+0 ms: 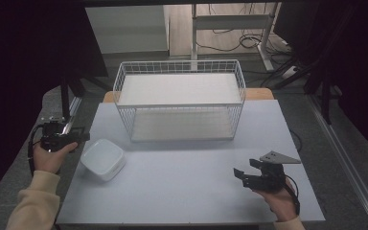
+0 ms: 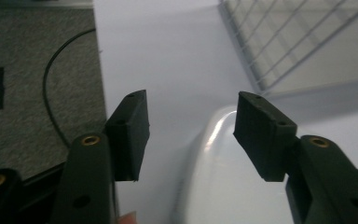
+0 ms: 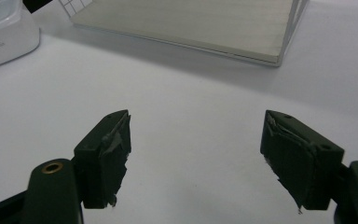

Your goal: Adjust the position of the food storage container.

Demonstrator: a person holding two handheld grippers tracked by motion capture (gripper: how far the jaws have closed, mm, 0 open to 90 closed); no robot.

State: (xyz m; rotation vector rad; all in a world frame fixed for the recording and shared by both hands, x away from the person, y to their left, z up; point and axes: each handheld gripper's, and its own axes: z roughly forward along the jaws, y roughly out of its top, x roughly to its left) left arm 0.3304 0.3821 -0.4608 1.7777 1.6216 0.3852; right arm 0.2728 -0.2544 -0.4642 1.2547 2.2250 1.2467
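A white square container [image 1: 103, 158] sits on the table's left part. My left gripper [image 1: 82, 137] hovers at the table's left edge, just left of the container and pointing toward it. In the left gripper view my left gripper [image 2: 191, 133] has its jaws apart, and the container's rounded rim [image 2: 223, 177] lies between and under them, with no pad pressing on it. My right gripper [image 1: 246, 167] is held open near the front right of the table. Only bare tabletop lies between the jaws of my right gripper [image 3: 196, 154]. The container [image 3: 4, 32] is far off at upper left in the right gripper view.
A white wire rack [image 1: 179, 98] with two shelves stands at the back middle of the pale table [image 1: 182, 191]. Its lower shelf [image 3: 191, 23] faces my right gripper. Grey carpet [image 2: 23, 84] and a black cable lie left of the table. Desk legs and cables stand behind.
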